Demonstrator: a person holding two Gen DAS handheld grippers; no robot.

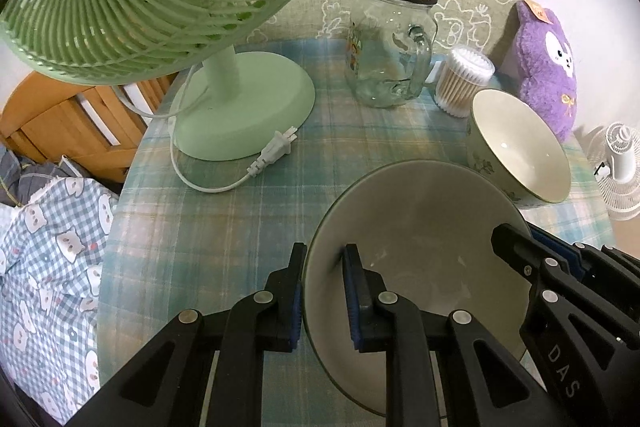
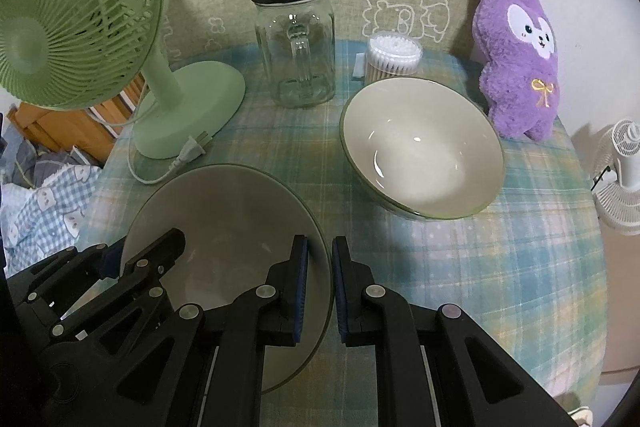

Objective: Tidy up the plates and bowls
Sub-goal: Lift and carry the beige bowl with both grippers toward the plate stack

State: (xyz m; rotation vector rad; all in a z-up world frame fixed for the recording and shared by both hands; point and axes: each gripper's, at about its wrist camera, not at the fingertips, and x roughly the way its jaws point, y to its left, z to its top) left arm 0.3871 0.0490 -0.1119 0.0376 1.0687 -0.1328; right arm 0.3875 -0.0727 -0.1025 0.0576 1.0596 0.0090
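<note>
A grey-green plate point(image 1: 420, 227) is held between both grippers above the plaid tablecloth. My left gripper point(image 1: 324, 291) straddles its left rim, one finger outside and one inside, shut on it. My right gripper point(image 2: 320, 279) straddles its right rim point(image 2: 320, 227) the same way, shut on it. The right gripper also shows at the plate's right in the left wrist view point(image 1: 520, 251), and the left gripper at the plate's left in the right wrist view point(image 2: 132, 259). A white bowl with a green rim point(image 2: 420, 151) sits on the table beyond the plate, to the right; it also shows in the left wrist view point(image 1: 520, 147).
A green desk fan point(image 2: 80, 27) stands at the back left with its loose plug point(image 2: 192, 151) on the cloth. A lidded glass jar point(image 2: 296, 39), a tub of cotton swabs point(image 2: 394, 59) and a purple plush toy point(image 2: 516, 59) line the back. A white fan point(image 2: 624, 171) stands off the right edge.
</note>
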